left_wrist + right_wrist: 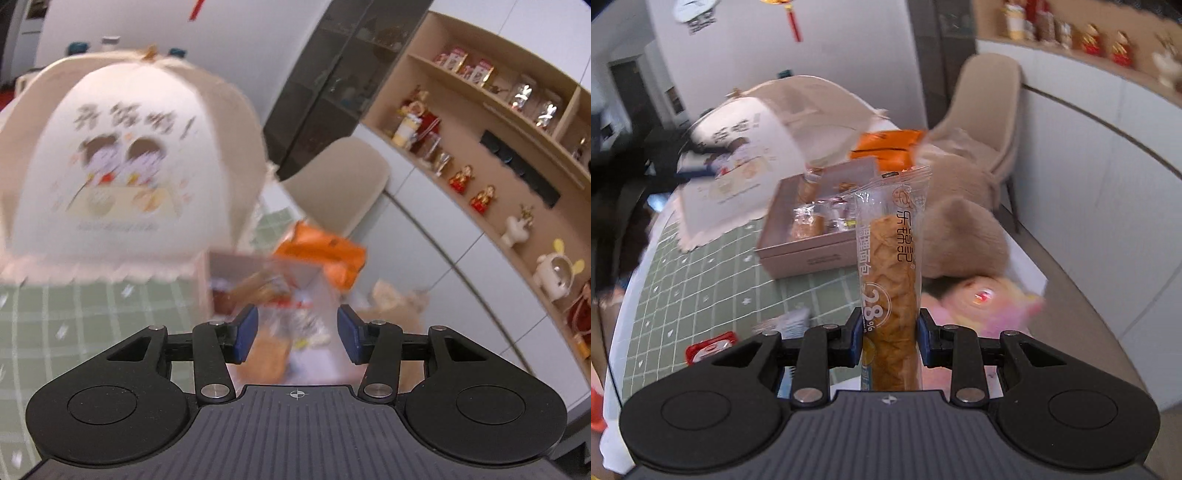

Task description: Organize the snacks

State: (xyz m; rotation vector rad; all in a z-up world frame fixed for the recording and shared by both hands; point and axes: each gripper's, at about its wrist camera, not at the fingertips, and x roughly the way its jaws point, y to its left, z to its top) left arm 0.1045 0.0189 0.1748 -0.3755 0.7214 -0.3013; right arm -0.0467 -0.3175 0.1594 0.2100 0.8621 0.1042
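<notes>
My right gripper (pixel 889 338) is shut on a long clear-wrapped bread stick (pixel 892 258) and holds it upright above the green checked tablecloth (pixel 701 280). Beyond it stands a shallow pink box (pixel 809 254) with several wrapped snacks inside, and an orange snack bag (pixel 886 147) lies behind the box. My left gripper (pixel 295 334) is open and empty, hovering over the same box (pixel 207 284), whose blurred snack packets (pixel 280 295) lie below the jaws. The orange bag (pixel 325 254) sits just beyond.
A beige mesh food cover (pixel 122 162) with a cartoon print stands left of the box. A tan plush toy (pixel 964 229) and a pink plush (pixel 990 299) lie right. A red packet (pixel 709 349) lies near the table's front. A beige chair (pixel 990 107) and wall shelves (pixel 498 155) are behind.
</notes>
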